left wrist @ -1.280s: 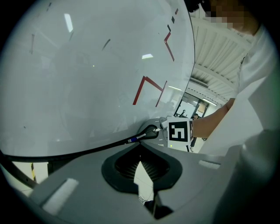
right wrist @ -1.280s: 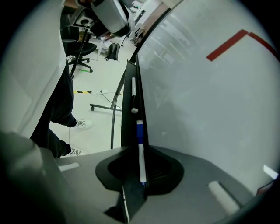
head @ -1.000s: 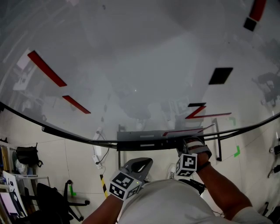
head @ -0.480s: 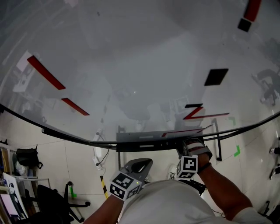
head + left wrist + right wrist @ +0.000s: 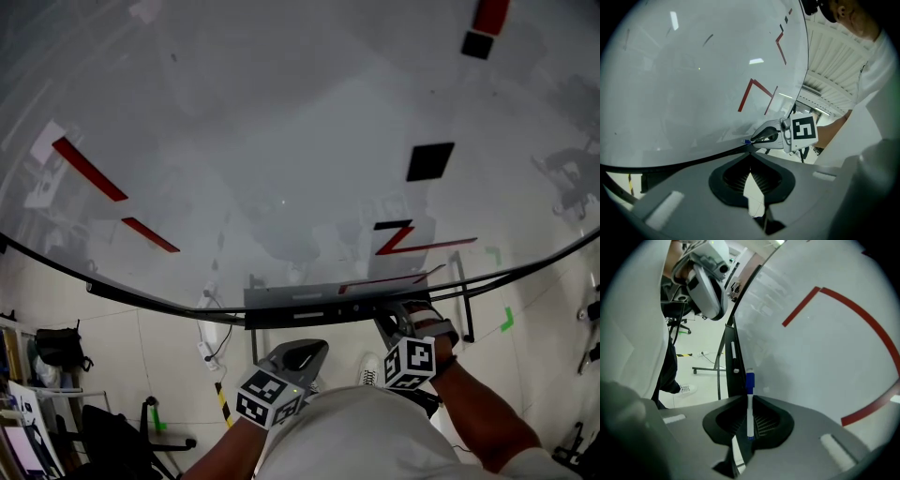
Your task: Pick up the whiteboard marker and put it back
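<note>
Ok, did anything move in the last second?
Barely. In the head view the right gripper, shut on the whiteboard marker, drew slightly back from the tray toward the person. The marks on the whiteboard shifted too, so the head camera turned. No grab or release shows. The left gripper stayed low, shut and empty.

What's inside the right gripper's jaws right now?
The whiteboard marker: the right gripper is shut on its white barrel, blue cap poking out past the tips, close to the whiteboard. The pads cover the barrel's sides, so any label is unseen.
</note>
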Tool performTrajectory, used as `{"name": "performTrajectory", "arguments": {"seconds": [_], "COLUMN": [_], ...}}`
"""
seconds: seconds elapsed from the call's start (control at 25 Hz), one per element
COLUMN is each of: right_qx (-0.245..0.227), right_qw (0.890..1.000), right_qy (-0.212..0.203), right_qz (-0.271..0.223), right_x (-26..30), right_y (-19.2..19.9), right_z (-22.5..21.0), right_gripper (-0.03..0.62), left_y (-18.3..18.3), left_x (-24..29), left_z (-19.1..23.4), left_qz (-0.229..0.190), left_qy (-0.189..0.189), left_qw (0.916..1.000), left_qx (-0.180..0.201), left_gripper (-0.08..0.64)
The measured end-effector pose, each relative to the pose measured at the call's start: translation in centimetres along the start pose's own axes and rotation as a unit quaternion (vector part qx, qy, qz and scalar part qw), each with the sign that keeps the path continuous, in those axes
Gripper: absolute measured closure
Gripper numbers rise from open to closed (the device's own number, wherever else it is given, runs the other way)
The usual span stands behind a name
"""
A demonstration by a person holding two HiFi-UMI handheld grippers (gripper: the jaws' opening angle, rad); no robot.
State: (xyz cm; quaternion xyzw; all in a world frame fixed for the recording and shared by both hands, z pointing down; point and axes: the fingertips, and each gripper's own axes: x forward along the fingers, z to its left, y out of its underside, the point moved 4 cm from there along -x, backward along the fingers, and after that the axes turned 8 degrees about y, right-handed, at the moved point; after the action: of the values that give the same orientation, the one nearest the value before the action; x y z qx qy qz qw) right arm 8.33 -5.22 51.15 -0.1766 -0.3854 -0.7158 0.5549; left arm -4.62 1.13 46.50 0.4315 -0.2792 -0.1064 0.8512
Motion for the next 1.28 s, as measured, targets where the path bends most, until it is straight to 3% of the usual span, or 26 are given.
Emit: {"name": "performTrajectory", "arguments": {"seconds": [0.48, 0.64, 0.88, 0.96, 1.12, 1.2, 1.28], "right_qx": [0.122, 0.140, 0.194, 0.233, 0.326, 0.380, 0.446], "right_qw": [0.991, 0.988, 0.975, 0.964, 0.929, 0.905, 0.870], "right_qy": [-0.017, -0.020, -0.040, -0.055, -0.083, -0.096, -0.114], "right_qz": [-0.052, -0.065, -0.099, -0.117, -0.154, -0.166, -0.179], "right_x": [-3.5, -4.4, -5.7, -6.2, -7.4, -7.8, -7.9], "right_y": [-1.2, -1.8, -2.5, -2.7, -2.9, -2.5, -1.9], "right_z": [-1.1, -1.5, -1.7, -1.9, -2.6, -3.1, -3.7], "right_gripper": [0.555, 0.555, 0.555, 0.555, 0.555, 0.555, 0.555], "left_y": [-0.7, -1.0, -1.6, -1.7, -1.8, -1.9, -2.0], "left_x": [0.6, 0.3, -0.1, 0.0, 0.2, 0.2, 0.2], "left_z": [-0.3, -0.5, -0.6, -0.6, -0.9, -1.0, -1.1], "left_qz": [-0.003, -0.008, -0.019, -0.021, -0.022, -0.021, -0.023], "left_qy": [0.010, 0.009, 0.010, 0.009, 0.016, 0.019, 0.023], "left_qw": [0.9999, 0.9999, 0.9998, 0.9997, 0.9996, 0.9996, 0.9995], "left_qx": [0.001, 0.002, 0.004, 0.003, 0.004, 0.005, 0.005], "left_gripper": [0.543, 0.543, 0.543, 0.543, 0.543, 0.543, 0.543]}}
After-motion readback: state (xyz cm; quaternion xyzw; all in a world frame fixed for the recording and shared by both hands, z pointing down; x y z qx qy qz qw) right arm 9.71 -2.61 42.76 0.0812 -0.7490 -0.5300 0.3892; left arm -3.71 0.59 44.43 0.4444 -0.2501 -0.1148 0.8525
